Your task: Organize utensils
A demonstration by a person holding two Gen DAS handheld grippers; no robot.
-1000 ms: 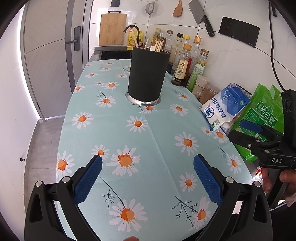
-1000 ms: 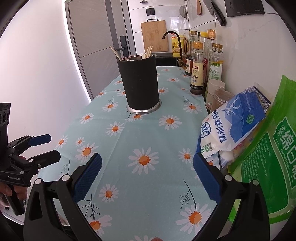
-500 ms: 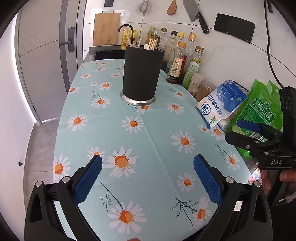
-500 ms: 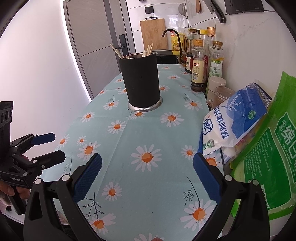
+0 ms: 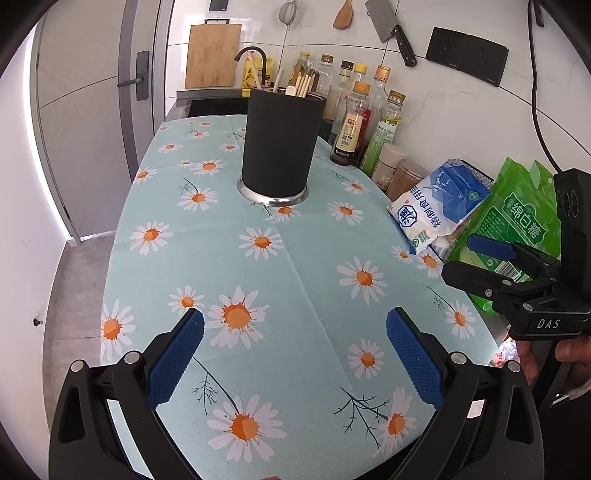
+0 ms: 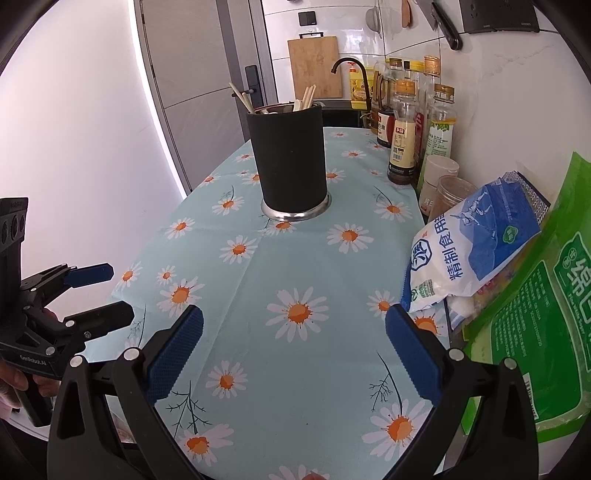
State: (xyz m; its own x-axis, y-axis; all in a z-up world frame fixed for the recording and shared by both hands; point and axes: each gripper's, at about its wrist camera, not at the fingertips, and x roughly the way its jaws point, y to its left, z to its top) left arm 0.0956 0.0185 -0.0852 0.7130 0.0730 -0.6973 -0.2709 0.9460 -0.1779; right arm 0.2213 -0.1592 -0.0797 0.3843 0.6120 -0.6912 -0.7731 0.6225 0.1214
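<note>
**Both grippers wide and empty, holder upright ahead**

We see the left gripper (image 5: 294,356) with its blue-padded fingers spread wide, nothing between them, above the pale blue daisy-print tablecloth (image 5: 295,266). The right gripper (image 6: 293,354) is likewise spread and empty; in the left wrist view it appears at 3 o'clock, held by a hand (image 5: 570,356).

At 2 o'clock from the right gripper, a blue-and-white plastic salt bag (image 6: 476,247) leans on a green plastic sugar bag (image 6: 535,332) along the cloth's edge. Nothing lies on the cloth between the grippers and the holder.

At 12 o'clock stands the tall black cylindrical utensil holder with a steel base ring (image 5: 281,142), upright, with pale wooden chopsticks and spoon handles (image 5: 301,85) poking out of its top. At 1 o'clock from it, a cluster of glass sauce and oil bottles (image 5: 364,122) stands against the white wall.

Farther back, we see a wooden cutting board (image 5: 212,55) leaning on the tiles, a dark curved tap (image 5: 253,55), a hanging cleaver (image 5: 389,35) and a grey door (image 5: 92,92) at 10 o'clock.
</note>
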